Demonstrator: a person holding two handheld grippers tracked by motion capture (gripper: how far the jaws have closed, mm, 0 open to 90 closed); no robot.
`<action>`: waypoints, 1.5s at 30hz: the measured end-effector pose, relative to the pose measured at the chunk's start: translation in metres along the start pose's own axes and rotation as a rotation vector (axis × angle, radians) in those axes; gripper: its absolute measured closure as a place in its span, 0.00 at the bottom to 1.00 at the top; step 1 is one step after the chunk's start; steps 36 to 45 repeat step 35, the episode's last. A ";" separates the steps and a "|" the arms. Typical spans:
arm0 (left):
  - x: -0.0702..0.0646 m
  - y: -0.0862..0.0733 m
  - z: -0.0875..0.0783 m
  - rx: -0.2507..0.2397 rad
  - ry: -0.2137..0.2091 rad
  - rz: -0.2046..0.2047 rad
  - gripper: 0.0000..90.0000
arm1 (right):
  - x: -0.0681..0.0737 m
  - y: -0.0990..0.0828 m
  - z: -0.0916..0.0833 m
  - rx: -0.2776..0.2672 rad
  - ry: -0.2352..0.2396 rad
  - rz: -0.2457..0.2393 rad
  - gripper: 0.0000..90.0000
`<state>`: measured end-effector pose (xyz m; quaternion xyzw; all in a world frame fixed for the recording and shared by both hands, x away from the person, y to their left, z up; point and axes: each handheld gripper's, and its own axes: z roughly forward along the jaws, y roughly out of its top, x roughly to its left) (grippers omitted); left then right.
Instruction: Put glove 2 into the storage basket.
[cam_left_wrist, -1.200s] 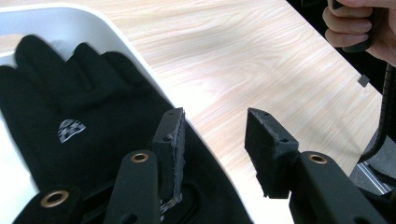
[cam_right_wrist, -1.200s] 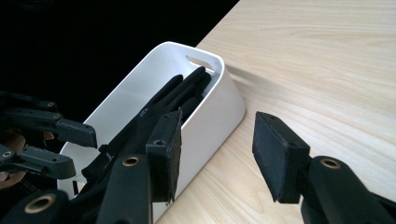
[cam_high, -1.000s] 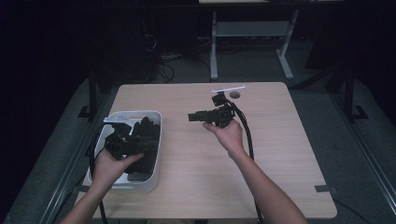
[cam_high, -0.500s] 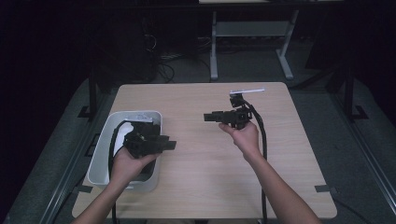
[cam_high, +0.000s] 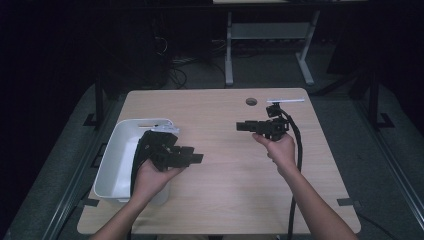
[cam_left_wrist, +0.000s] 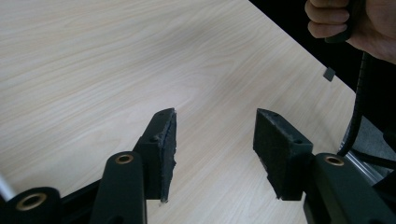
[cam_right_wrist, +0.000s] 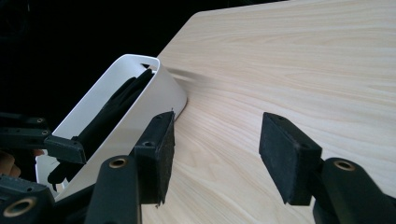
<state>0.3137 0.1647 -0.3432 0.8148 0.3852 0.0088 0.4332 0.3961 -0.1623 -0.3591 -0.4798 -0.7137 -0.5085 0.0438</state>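
Observation:
My left gripper (cam_high: 198, 158) hangs low over the wooden table (cam_high: 220, 200), just right of a white bin (cam_high: 112, 165), and points right. Its jaws have just been opening and stand open, with only bare wood showing between its pads (cam_left_wrist: 166, 140) in the left gripper view. My right gripper (cam_high: 241, 126) is held over the table's right half and points left toward the bin (cam_right_wrist: 154, 93). Its jaws have also just been opening and are open with nothing between them. Dark items (cam_right_wrist: 112, 107) lie inside the bin.
A round cable hole (cam_high: 251, 101) sits near the table's far edge. The table's right edge and the person's right hand (cam_left_wrist: 345, 23) show in the left gripper view. A black cable (cam_high: 299, 150) trails from the right gripper along the forearm. A metal desk frame (cam_high: 229, 50) stands beyond.
The left gripper has come out of the bin and moved right over the table, its jaws wider apart. The right gripper has shifted to the right.

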 end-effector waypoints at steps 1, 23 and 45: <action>-0.002 0.000 0.003 -0.001 -0.006 -0.002 0.52 | -0.001 -0.001 -0.001 -0.001 -0.001 0.002 0.50; -0.037 -0.007 0.044 0.033 -0.058 0.040 0.45 | -0.032 -0.035 -0.051 -0.038 -0.055 0.060 0.48; -0.051 -0.007 0.062 0.052 -0.084 0.058 0.44 | -0.055 -0.062 -0.090 -0.090 -0.102 0.105 0.47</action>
